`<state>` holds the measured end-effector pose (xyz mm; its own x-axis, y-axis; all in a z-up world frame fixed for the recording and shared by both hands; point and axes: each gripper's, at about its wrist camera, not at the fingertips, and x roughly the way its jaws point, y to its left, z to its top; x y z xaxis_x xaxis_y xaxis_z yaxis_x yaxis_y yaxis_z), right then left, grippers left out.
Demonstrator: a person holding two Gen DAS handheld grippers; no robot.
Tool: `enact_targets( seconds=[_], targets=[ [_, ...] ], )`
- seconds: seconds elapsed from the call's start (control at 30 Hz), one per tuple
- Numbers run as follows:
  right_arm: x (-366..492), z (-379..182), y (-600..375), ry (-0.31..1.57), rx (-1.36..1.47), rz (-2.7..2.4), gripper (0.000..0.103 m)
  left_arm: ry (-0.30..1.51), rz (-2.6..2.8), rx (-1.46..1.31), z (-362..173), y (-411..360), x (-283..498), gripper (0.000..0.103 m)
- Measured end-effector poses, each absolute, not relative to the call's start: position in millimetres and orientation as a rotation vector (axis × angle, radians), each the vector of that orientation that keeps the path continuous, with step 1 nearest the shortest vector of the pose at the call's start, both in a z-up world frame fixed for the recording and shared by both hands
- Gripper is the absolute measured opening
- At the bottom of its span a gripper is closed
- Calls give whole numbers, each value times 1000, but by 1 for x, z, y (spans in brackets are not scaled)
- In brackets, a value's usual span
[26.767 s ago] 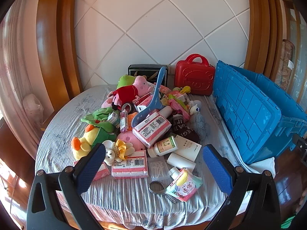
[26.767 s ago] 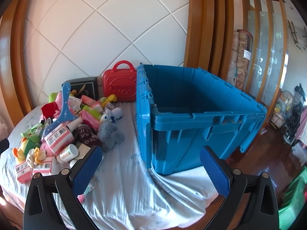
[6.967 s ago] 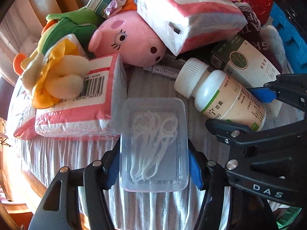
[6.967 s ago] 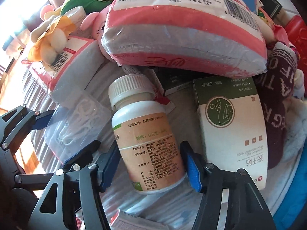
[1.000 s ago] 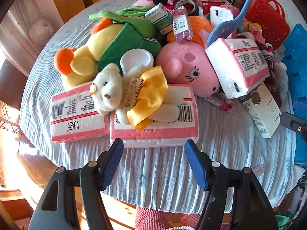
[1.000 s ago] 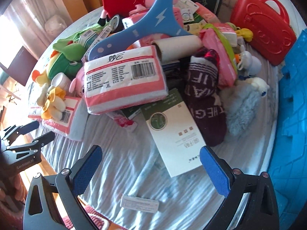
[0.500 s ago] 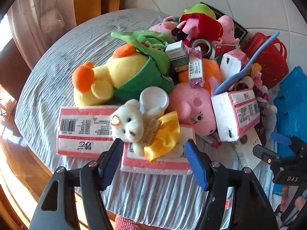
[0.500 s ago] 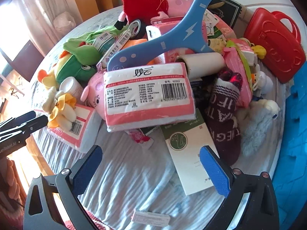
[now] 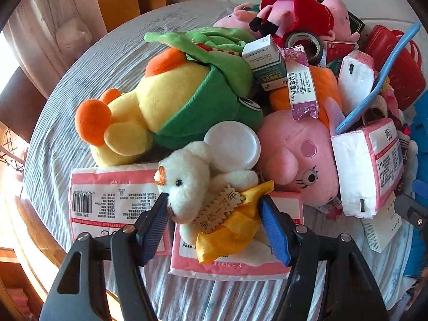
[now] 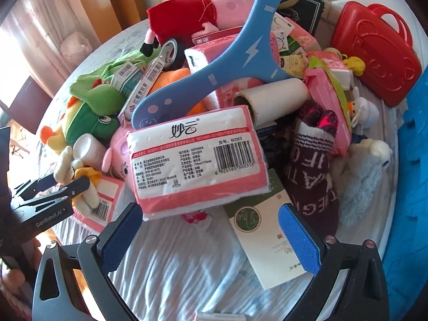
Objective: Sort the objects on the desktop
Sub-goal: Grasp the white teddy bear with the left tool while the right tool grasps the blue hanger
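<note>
Since half a second ago the left gripper [image 9: 214, 214] has pushed in on the little white teddy bear [image 9: 192, 184], so its blue pads now sit on either side of the bear, the left pad right at its snout and the right one by its yellow ribbon [image 9: 230, 230]. Jaws are still parted around it, not squeezing as far as I can see. Right gripper [image 10: 208, 232] has crept closer to the pile too, jaws spread wide with nothing between them but gray tablecloth [image 10: 171, 267] and the corner of a green-and-white box [image 10: 264, 243].

That bear is cream coloured, has an orange bow at its ear and a scalloped tag with Chinese writing on its chest. It's lying on a pink tissue pack [image 9: 235, 259], with a second pink pack [image 9: 112, 200] just to its left. A white bottle cap [image 9: 231, 147] touches the back of its head, the yellow-and-green duck plush [image 9: 160, 112] sits behind that, and the pink pig plush [image 9: 299, 157] is off to the right.

Containers: a red toy suitcase [image 10: 374, 53] at the back of the pile, closed, so contents unknown. Only a blue sliver of the crate [image 10: 417, 160] shows at the right edge, and its inside isn't visible.
</note>
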<state>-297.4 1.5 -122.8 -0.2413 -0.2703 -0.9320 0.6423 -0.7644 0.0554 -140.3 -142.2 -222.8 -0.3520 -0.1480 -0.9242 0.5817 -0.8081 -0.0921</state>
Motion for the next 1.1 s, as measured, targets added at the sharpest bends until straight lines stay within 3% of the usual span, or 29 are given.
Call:
enact_targets(
  seconds=[0.13, 0.2, 0.63, 0.67, 0.77, 0.8, 1.1],
  targets=[
    [-305, -125, 10, 430, 1461, -2063, 103, 546, -2256, 1390, -205, -133, -137, 35],
    [-308, -124, 14, 416, 1467, -2069, 103, 522, -2307, 1349, -189, -126, -138, 30],
    [-322, -94, 8, 244, 1378, -2121, 102, 381, -2509, 1126, -119, -126, -179, 30],
    [-323, -90, 6, 226, 1363, -2134, 97, 366, -2529, 1119, -118, -125, -185, 30],
    [-335, -82, -1, 180, 1347, -2168, 67, 328, -2598, 1111, -120, -122, -203, 30],
    [-341, -83, -3, 158, 1353, -2174, 62, 314, -2614, 1113, -121, -120, -210, 30],
    [-392, -106, -25, 0, 1410, -2247, 62, 217, -2712, 1215, -147, -122, -279, 30]
  ],
)
